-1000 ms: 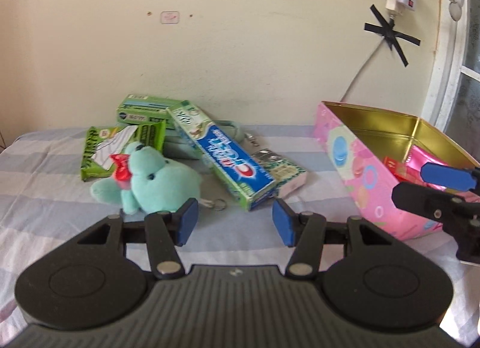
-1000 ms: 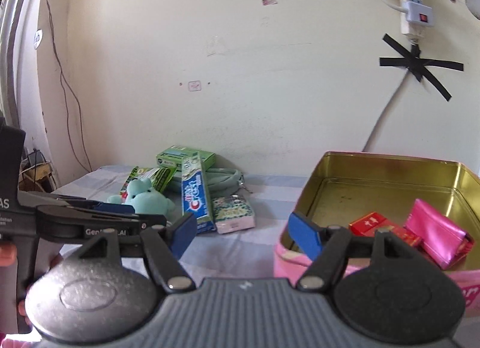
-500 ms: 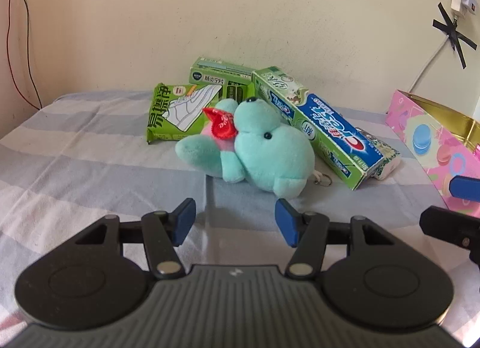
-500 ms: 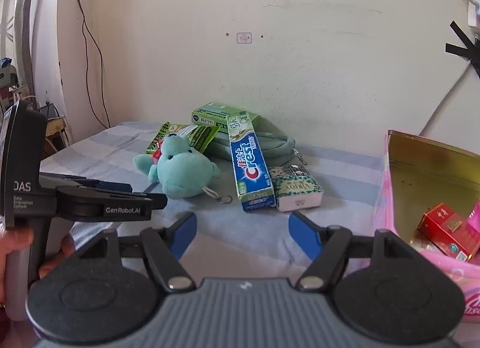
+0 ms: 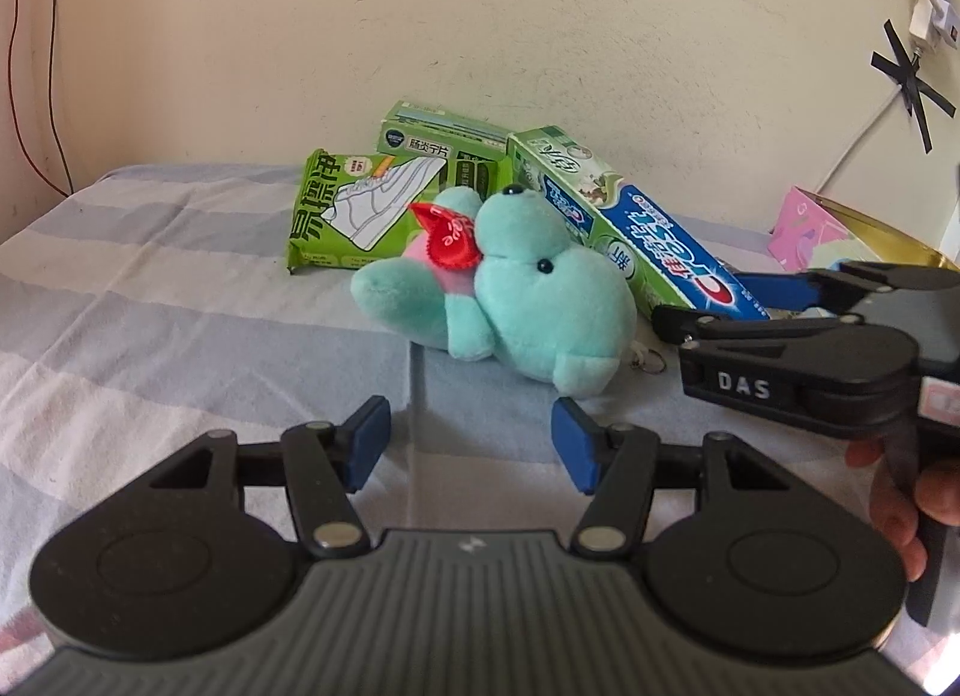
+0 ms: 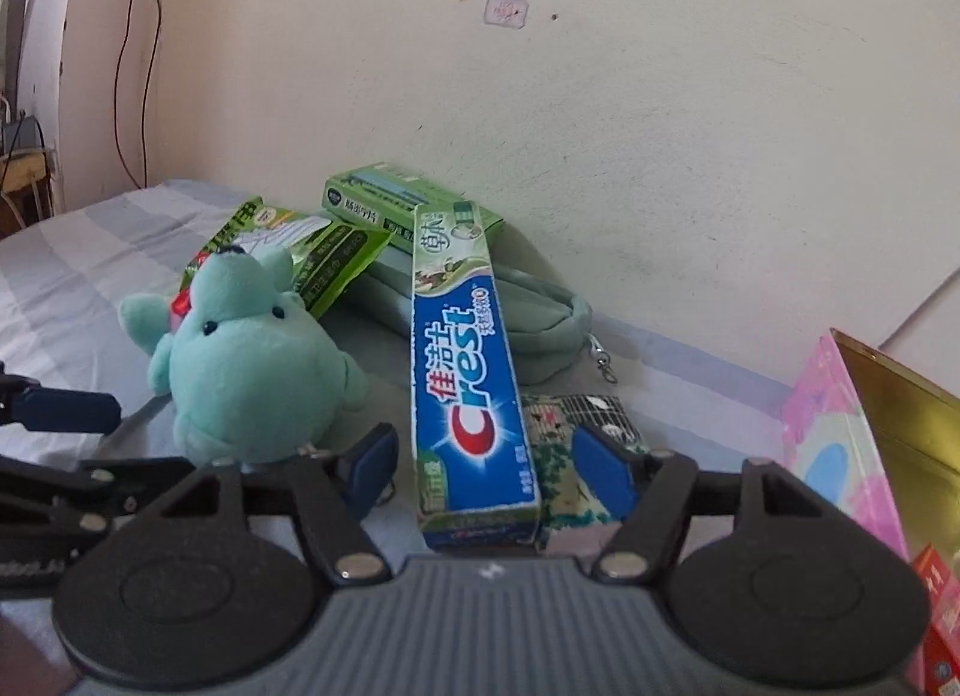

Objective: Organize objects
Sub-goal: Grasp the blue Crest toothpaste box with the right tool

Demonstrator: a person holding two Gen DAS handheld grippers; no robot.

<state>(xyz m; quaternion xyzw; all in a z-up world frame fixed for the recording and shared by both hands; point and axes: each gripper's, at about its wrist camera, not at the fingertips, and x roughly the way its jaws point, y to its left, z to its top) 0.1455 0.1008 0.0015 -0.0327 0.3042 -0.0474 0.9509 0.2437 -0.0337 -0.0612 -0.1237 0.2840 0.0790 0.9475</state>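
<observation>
A teal plush toy (image 5: 528, 300) (image 6: 252, 360) lies on the striped bedsheet. My left gripper (image 5: 471, 438) stands open just short of it, with nothing between its pads. A blue and green Crest toothpaste box (image 6: 468, 384) (image 5: 648, 246) leans on a pale green pouch (image 6: 540, 324). My right gripper (image 6: 489, 474) straddles the box's near end. Its jaws are closing, and gaps remain between the pads and the box. A small patterned box (image 6: 564, 456) sits against the toothpaste box, inside the right pad. In the left wrist view the right gripper (image 5: 702, 300) reaches in from the right.
A green wipes pack (image 5: 360, 210) and a green carton (image 5: 444, 138) lie behind the plush, near the wall. An open pink tin (image 6: 840, 456) stands at the right, with a red box (image 6: 942, 582) inside. The left gripper (image 6: 102, 438) shows at the right wrist view's left edge.
The left gripper swung left to face the plush, then held still. The right gripper moved left and forward from the tin to the toothpaste box, and its jaws narrowed.
</observation>
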